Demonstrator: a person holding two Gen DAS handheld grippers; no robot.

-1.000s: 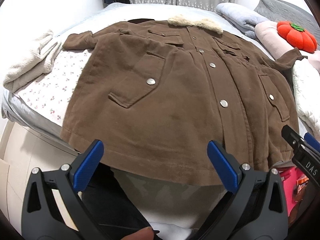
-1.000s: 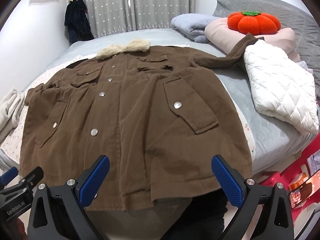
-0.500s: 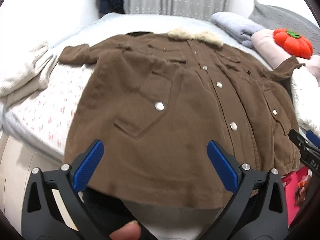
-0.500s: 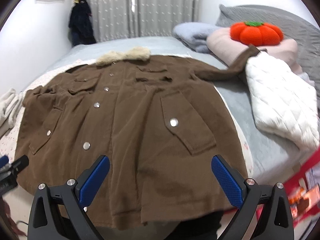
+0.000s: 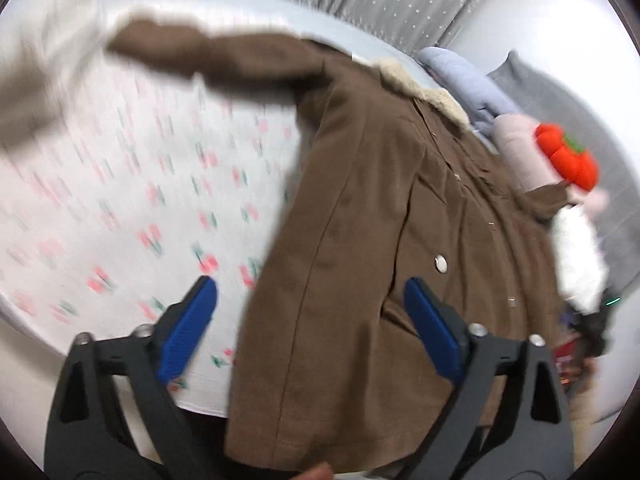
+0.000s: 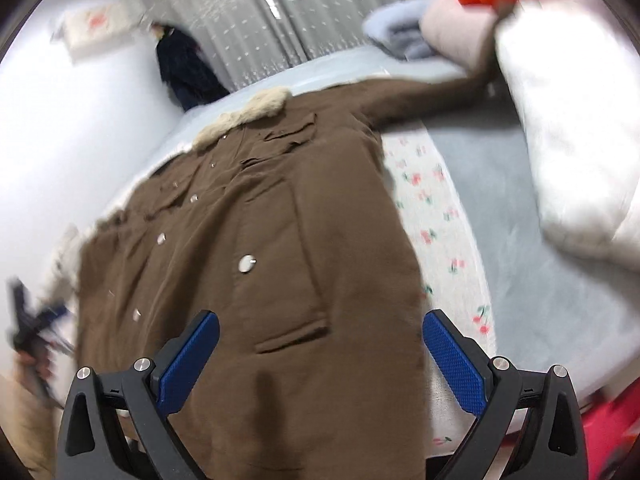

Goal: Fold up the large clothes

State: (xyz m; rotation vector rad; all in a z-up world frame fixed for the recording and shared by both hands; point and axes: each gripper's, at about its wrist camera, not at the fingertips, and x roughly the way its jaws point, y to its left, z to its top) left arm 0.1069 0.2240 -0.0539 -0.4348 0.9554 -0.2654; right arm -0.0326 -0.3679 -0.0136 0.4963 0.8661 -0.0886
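Observation:
A brown coat (image 5: 380,240) with a pale fur collar (image 5: 424,88) and metal snaps lies spread face up on the bed, hem toward me. My left gripper (image 5: 310,332) hovers over the coat's left side edge near the hem; its jaws are closing, and the blue pads stand apart from the cloth. My right gripper (image 6: 320,356) hangs open above the coat (image 6: 256,264) by its right side edge and lower pocket, with nothing gripped. The left sleeve (image 5: 200,56) stretches out to the left, and the right sleeve (image 6: 432,96) runs toward the pillows.
A floral sheet (image 5: 120,208) covers the bed beside the coat. A white quilted jacket (image 6: 568,128), folded blankets (image 6: 400,32) and an orange pumpkin cushion (image 5: 568,160) lie at the right. A cream garment (image 5: 24,96) sits at the left edge. Curtains (image 6: 280,12) hang behind.
Both grippers have swung outward and down toward the coat's two sides: the left now over the left edge, the right over the right edge. The views are blurred with motion.

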